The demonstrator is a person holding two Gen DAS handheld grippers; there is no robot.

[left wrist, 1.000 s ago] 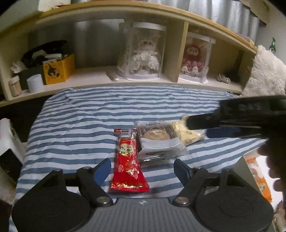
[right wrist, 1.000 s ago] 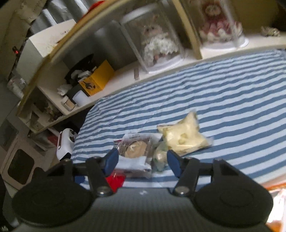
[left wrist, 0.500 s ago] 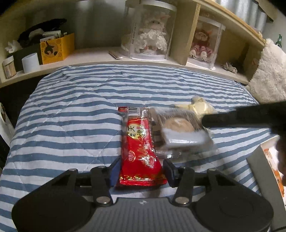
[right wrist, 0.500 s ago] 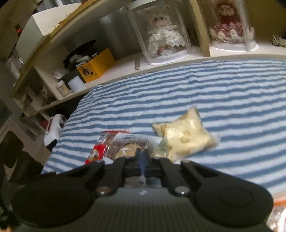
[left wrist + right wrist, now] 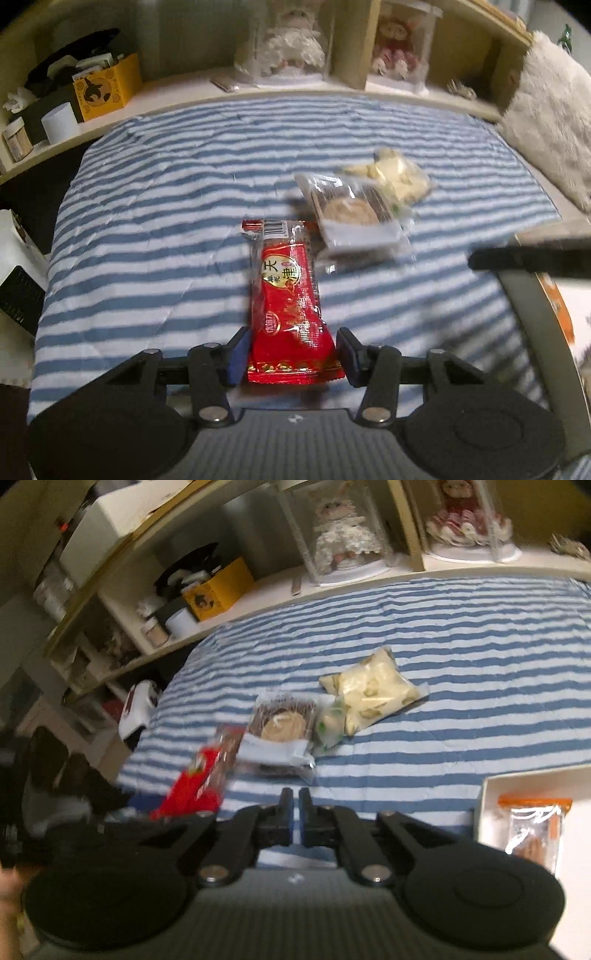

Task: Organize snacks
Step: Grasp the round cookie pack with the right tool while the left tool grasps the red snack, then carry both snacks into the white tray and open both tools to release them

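A red snack packet (image 5: 290, 291) with yellow characters sits between the fingers of my left gripper (image 5: 293, 352), which is shut on its lower end; in the right wrist view the red snack packet (image 5: 199, 782) is blurred and tilted up off the bed. A clear pastry packet (image 5: 351, 218) (image 5: 282, 731) and a pale yellow snack bag (image 5: 391, 177) (image 5: 373, 690) lie on the striped bedspread (image 5: 166, 221), with a small green-white packet (image 5: 330, 723) between them. My right gripper (image 5: 295, 812) is shut and holds nothing; it hovers short of the pastry packet.
A white box (image 5: 484, 797) at the bed's near right holds an orange-trimmed snack packet (image 5: 535, 827). A shelf (image 5: 177, 88) behind the bed carries a yellow box (image 5: 107, 86), jars and two cased dolls. A furry white cushion (image 5: 550, 122) lies at the far right.
My left gripper closed on the red packet and drew it away from the pastry packet. The right gripper went from open to shut and pulled back to the right.
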